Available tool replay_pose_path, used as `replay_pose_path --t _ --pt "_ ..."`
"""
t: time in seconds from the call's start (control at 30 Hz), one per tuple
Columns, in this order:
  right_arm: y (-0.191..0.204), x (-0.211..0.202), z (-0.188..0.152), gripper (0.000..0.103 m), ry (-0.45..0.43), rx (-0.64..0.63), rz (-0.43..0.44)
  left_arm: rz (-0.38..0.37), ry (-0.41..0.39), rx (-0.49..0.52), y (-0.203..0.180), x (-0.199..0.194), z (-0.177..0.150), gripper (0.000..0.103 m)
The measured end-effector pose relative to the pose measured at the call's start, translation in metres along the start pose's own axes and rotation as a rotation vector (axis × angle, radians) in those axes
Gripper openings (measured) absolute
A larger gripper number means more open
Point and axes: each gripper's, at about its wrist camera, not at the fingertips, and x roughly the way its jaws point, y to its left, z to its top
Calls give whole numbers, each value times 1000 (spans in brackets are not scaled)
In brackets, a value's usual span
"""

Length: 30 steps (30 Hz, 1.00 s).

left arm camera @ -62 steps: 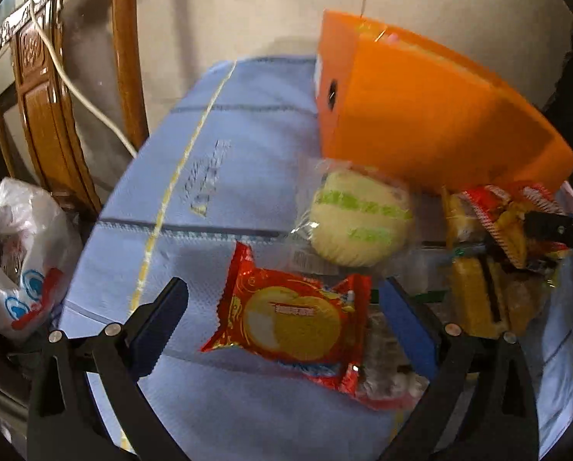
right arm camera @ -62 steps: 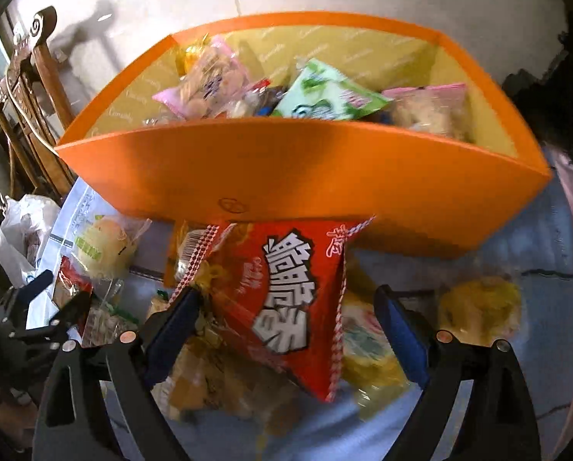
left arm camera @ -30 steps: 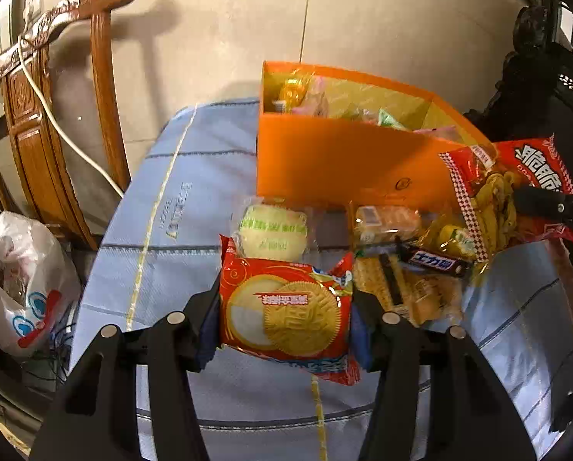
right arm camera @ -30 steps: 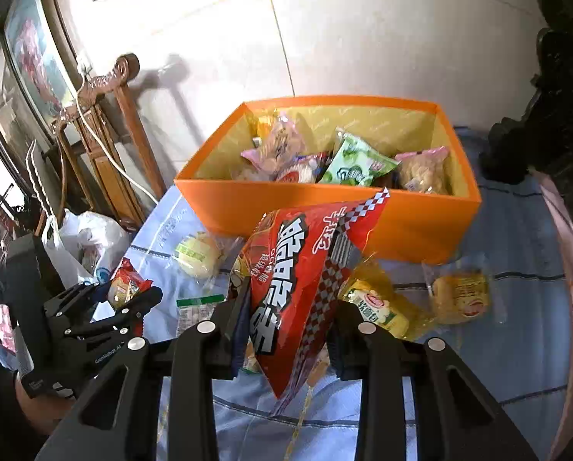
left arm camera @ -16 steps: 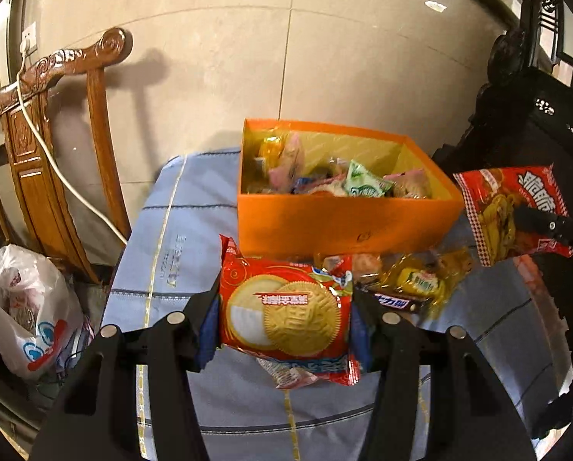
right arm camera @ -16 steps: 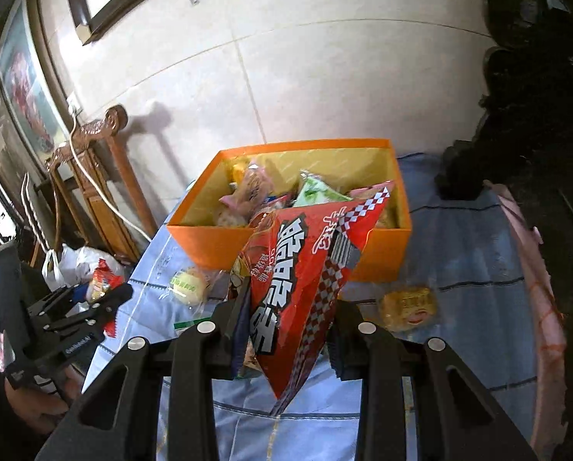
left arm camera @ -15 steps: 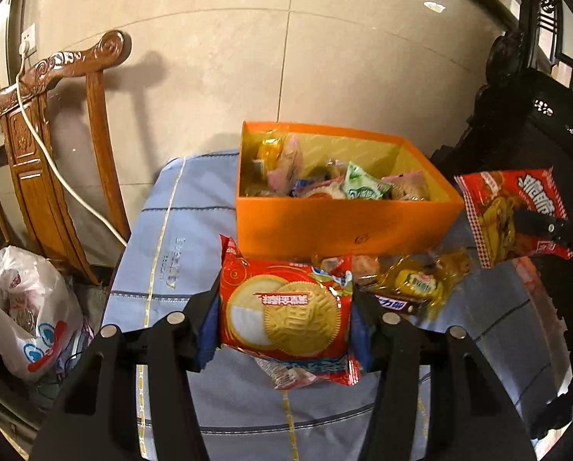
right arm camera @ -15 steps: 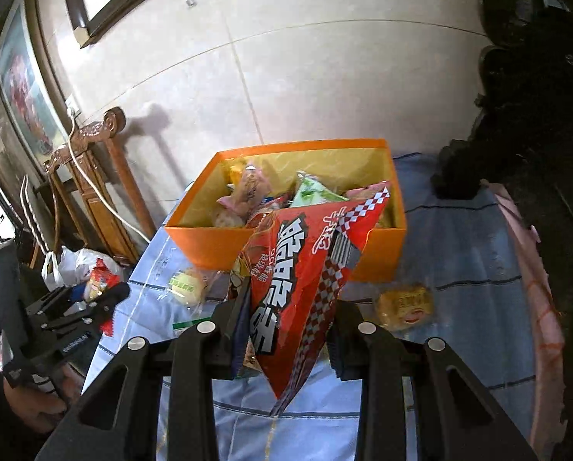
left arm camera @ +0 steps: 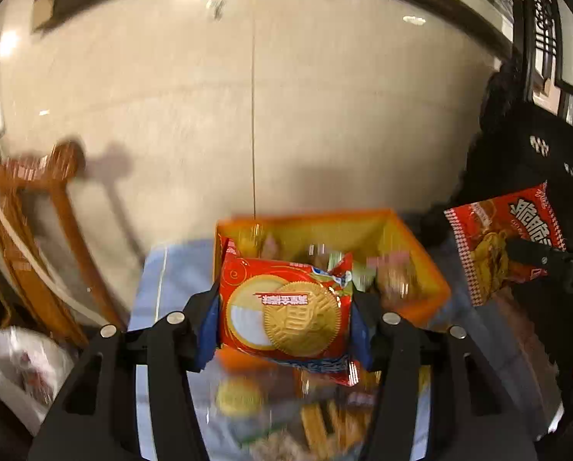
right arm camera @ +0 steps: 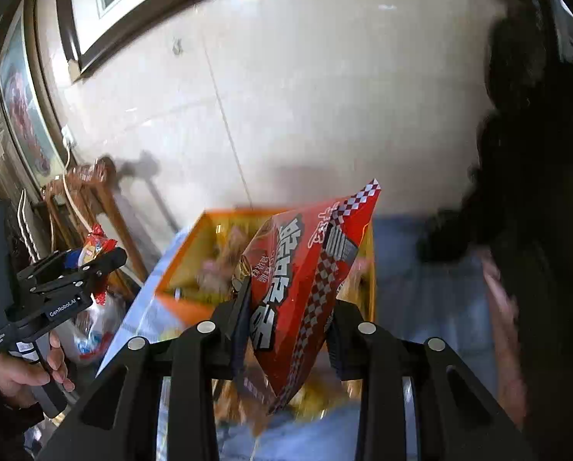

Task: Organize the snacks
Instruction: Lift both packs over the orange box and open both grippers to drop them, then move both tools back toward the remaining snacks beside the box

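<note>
Through my left wrist camera, the biscuit packet (left arm camera: 286,313) is glossy printed foil or plastic film; the orange box (left arm camera: 421,269) looks like matt card. The chair (left arm camera: 36,238) is varnished wood, the wall (left arm camera: 248,96) polished tile. I see the chip bag (right arm camera: 305,288) as shiny film.

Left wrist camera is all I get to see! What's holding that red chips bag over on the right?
Observer: The right gripper. Its two fingers press the red chips bag from both sides, near its lower half.
Operator: Cool! Can you see my gripper from there too?
Observer: Yes. The left gripper is at the far left with the cookie pack in its fingers, and a bare hand is wrapped round its handle.
</note>
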Motion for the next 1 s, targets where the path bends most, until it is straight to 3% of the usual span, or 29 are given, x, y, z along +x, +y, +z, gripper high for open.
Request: replay_pose_path --t 0.2,0.27,0.3,0.33,0.37,0.43,0.63,0.87,1.0 --pt "5 18 74 33 -35 -64 4 28 -82 23 -21 19 69 55" --pt "6 35 87 36 -3 -74 19 37 -63 9 -25 37 83 63" --pt "5 45 90 43 23 -73 23 29 -43 -13 -25 51 86 77" --pt "3 60 91 62 72 -70 26 39 -28 -9 -26 60 86 93" --pt "1 76 87 69 131 -74 -9 80 -9 6 -28 70 83 97" --pt "-1 92 77 71 185 -103 -99 74 62 -6 -25 89 72 97" --pt "-19 91 30 72 208 -127 -128 52 123 -72 -7 97 31 97" --pt "-39 80 -11 73 225 -58 -126 55 125 -64 7 70 -5 97" --pt "-43 68 -38 81 220 -45 -126 33 120 -45 4 50 -30 97"
